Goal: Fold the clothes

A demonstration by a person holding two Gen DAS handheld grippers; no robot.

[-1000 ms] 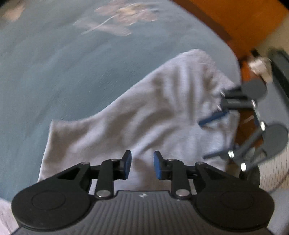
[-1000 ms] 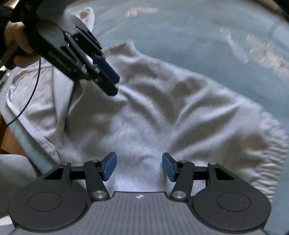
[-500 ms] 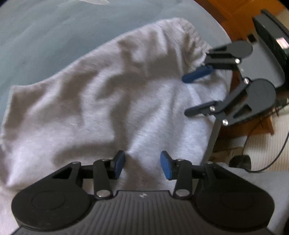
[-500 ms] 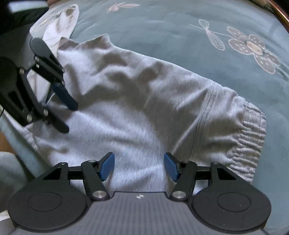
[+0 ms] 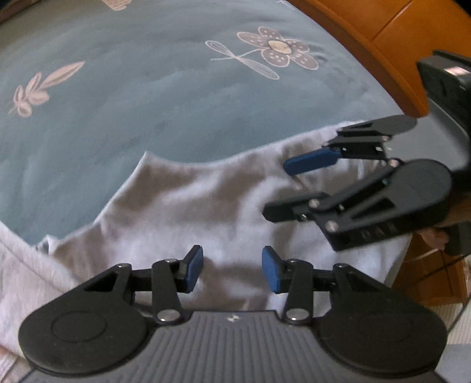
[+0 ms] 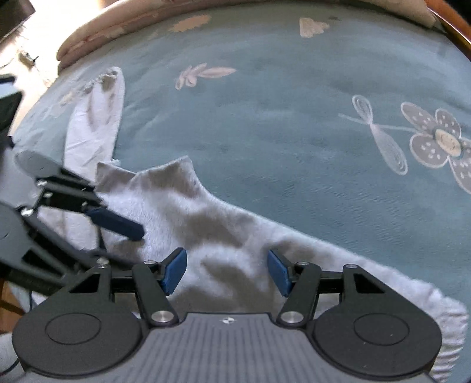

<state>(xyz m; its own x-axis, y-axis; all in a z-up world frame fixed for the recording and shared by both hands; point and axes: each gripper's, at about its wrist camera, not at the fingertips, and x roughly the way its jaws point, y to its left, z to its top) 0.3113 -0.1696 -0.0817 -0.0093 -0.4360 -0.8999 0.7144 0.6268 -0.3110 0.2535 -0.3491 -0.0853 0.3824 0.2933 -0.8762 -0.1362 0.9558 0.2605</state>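
A light grey garment [image 5: 188, 212] with an elastic waistband [image 6: 450, 330] lies crumpled on the blue flowered bedspread [image 5: 147, 97], near the bed's edge. My left gripper [image 5: 232, 272] hovers low over its near part, open, with nothing pinched between the blue pads. My right gripper [image 5: 282, 188] comes in from the right over the garment's far right corner, also open. In the right wrist view the right gripper [image 6: 226, 272] stands open above a wrinkled fold of the garment [image 6: 212, 218], and the left gripper [image 6: 123, 247] reaches in from the left.
A white garment [image 6: 94, 117] lies on the bedspread beyond the grey one, to the left. A pink quilt edge [image 6: 117, 20] borders the far side. An orange wooden bed frame [image 5: 368, 44] runs along the right. The grey garment hangs over the bed's edge [image 5: 394, 265].
The left jaws have widened. Both grippers have shifted across the garment, so that more bedspread shows beyond it. The right gripper now sits lower and closer in the left wrist view.
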